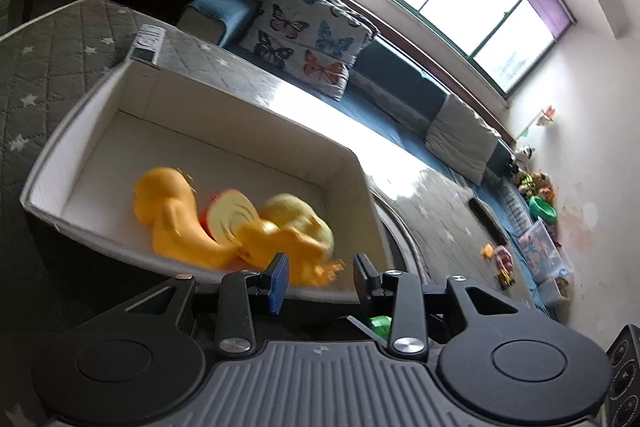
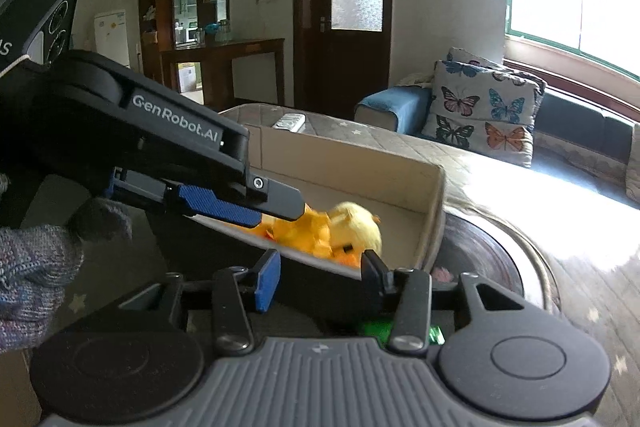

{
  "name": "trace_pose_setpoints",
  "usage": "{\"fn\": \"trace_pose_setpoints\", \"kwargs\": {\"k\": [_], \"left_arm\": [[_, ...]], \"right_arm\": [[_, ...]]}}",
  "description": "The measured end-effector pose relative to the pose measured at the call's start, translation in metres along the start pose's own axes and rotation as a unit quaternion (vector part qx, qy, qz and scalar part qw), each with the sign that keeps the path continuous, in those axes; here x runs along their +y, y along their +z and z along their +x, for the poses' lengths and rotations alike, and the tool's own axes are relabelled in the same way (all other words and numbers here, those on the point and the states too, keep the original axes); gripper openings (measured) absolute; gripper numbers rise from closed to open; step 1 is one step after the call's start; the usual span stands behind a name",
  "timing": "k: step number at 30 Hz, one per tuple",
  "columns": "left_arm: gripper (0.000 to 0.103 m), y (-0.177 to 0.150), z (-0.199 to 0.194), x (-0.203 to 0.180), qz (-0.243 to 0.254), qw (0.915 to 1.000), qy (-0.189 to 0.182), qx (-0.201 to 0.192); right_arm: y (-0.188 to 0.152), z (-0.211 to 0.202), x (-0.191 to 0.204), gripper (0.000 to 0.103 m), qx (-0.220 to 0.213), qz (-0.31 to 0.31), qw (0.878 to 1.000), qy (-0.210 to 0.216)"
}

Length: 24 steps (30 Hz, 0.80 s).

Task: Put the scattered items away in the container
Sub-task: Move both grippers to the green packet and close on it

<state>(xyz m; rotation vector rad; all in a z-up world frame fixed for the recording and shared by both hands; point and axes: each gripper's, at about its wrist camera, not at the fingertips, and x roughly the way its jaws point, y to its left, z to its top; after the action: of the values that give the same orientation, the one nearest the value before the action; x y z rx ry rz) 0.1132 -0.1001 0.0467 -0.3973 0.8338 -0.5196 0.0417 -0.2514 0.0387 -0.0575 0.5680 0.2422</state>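
Left wrist view: left gripper (image 1: 320,275) fingers (image 1: 280,277) spread apart, nothing between them, held just over the near rim of the container (image 1: 100,99). Orange toy (image 1: 180,223) lies straight ahead of the fingers, long axis running left to right along the near wall; blurred, shape uncertain. Apple slice toy (image 1: 234,213) touches it behind; yellow plush (image 1: 304,219) sits toward the near right corner.

Right wrist view: right gripper (image 2: 320,273) fingers (image 2: 269,279) also released, empty, outside the near wall. Left gripper crosses in from the left, its tip above the toys, so the left is nearer to them.

Container rests on a quilted star-print cover (image 1: 36,75). Remote control (image 1: 149,42) lies beyond the far corner, well apart from both grippers. Judgement: remote possibly the next pick.
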Motion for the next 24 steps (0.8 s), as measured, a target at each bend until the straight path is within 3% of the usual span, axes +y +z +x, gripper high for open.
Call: {"fn": "trace_pose_setpoints", "kwargs": {"k": [6,9,17,24], "left_arm": [[0.037,-0.023,0.012,-0.019,0.017,0.9995,-0.011,0.024],[0.037,-0.031,0.022,-0.026,0.019,0.999,-0.013,0.039],[0.038,-0.04,0.044,-0.032,0.01,0.9984,-0.01,0.054],[0.038,-0.043,0.053,-0.027,-0.001,0.9984,-0.008,0.056]], "right_arm": [[-0.026,-0.018,-0.019,0.051,0.009,0.02,1.0,-0.017],[-0.039,-0.023,-0.029,0.064,0.016,0.029,0.999,-0.029],[-0.053,-0.019,-0.052,0.071,0.029,0.056,0.997,-0.046],[-0.059,-0.005,-0.059,0.071,0.034,0.065,0.997,-0.036]]}}
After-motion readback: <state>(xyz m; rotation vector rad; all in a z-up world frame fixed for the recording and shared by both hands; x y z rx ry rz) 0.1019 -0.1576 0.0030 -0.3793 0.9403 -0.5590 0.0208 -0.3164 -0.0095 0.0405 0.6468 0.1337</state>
